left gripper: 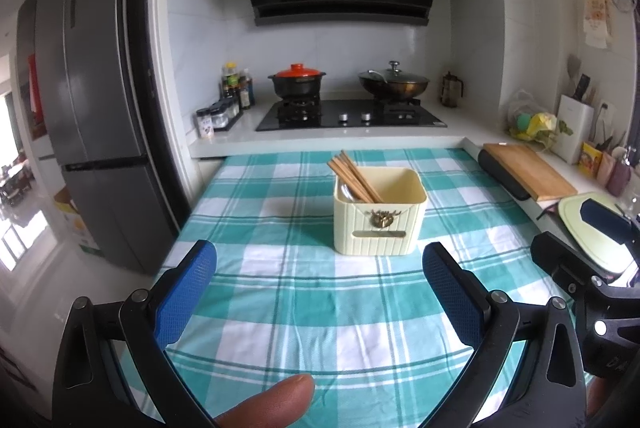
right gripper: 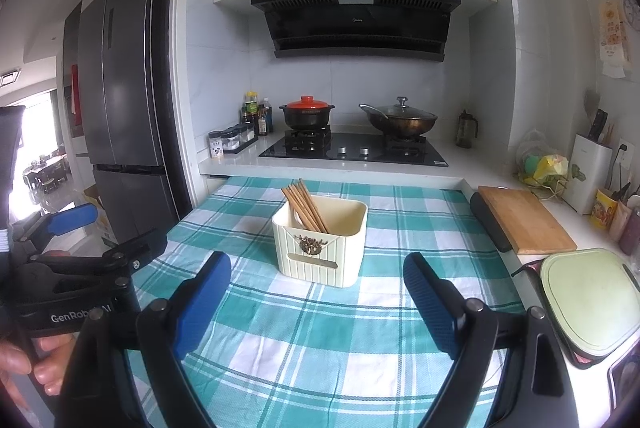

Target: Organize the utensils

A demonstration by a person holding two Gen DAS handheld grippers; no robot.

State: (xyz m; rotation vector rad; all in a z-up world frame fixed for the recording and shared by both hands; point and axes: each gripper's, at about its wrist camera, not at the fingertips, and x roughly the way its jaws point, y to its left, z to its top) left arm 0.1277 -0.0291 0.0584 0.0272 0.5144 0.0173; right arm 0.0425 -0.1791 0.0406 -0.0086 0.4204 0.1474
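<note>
Left claw (left gripper: 320,264) and right claw (right gripper: 316,274) both spread apart, empty, above desk (left gripper: 304,312); chopsticks (left gripper: 354,175) lean in cream box (left gripper: 380,220).

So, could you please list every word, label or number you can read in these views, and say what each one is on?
"GenRob…" in white on the black body of the left gripper, the rest hidden behind the right gripper.
Range hood: small logo, too blurred to read.
Fridge sticker: too small.
Wall poster: illegible.
Utensil box plate: no legible text.
</note>
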